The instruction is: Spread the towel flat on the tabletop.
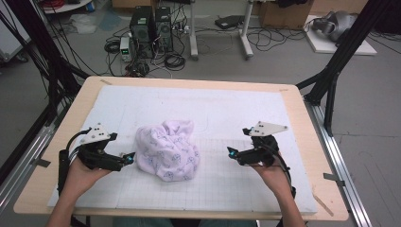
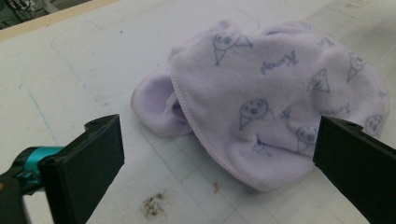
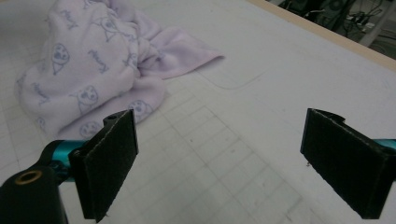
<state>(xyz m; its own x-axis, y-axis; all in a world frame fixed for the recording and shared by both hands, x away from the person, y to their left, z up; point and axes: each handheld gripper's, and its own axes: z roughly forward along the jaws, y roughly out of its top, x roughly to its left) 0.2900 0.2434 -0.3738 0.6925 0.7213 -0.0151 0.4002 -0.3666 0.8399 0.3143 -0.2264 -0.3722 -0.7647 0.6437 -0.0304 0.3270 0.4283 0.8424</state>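
A crumpled lilac cloth (image 1: pixel 168 149) printed with small blue figures lies bunched in the middle of the white gridded mat (image 1: pixel 236 189). My left gripper (image 1: pixel 128 158) is at the cloth's left edge, open, nothing between its jaws. In the left gripper view the cloth (image 2: pixel 275 93) lies just ahead of the wide-apart jaws. My right gripper (image 1: pixel 231 152) is open too, a short way right of the cloth, over bare mat. The right gripper view has the cloth (image 3: pixel 98 60) at upper left, beyond its jaws.
The mat covers a wooden table (image 1: pixel 302 118) with black frame posts (image 1: pixel 340 56) at both sides. Computer towers (image 1: pixel 151 28) and cables sit on the floor beyond the far edge. A brown stain (image 2: pixel 154 205) marks the mat near the left gripper.
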